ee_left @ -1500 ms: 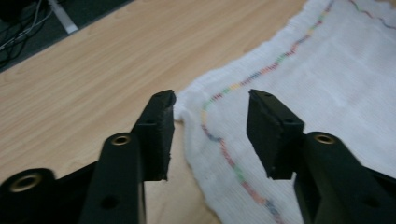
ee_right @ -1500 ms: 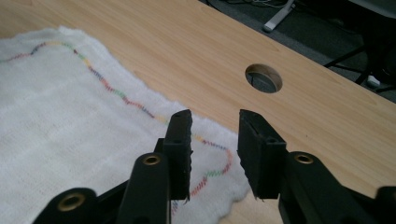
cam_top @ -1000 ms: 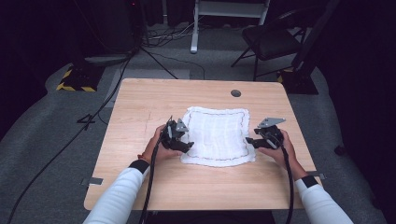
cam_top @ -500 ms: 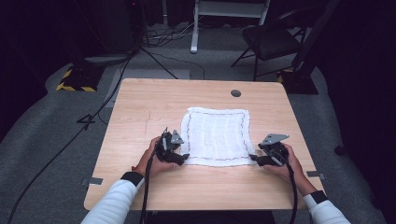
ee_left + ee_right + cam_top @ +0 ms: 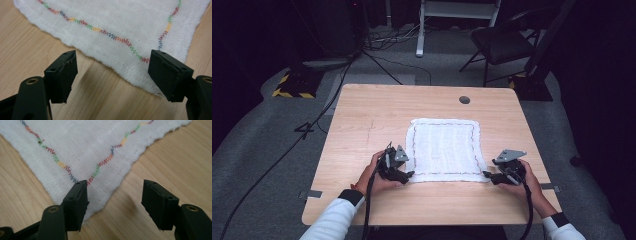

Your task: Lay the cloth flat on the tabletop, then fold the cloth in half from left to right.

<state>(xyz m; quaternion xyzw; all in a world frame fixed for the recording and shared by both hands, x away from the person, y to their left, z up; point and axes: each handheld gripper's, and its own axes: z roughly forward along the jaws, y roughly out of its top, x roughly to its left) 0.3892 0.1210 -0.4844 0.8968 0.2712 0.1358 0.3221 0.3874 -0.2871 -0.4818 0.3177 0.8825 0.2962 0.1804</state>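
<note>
Lying flat near the middle of the wooden table (image 5: 362, 130), the white cloth (image 5: 443, 145), spread out square. Now sitting at its two near corners, left gripper (image 5: 408, 174) and right gripper (image 5: 487, 175), having come back from the cloth's side edges a second ago. Standing wide on both, jaws straddling a corner, pinching nothing yet. Probably lining up to grab both corners for a fold.
</note>
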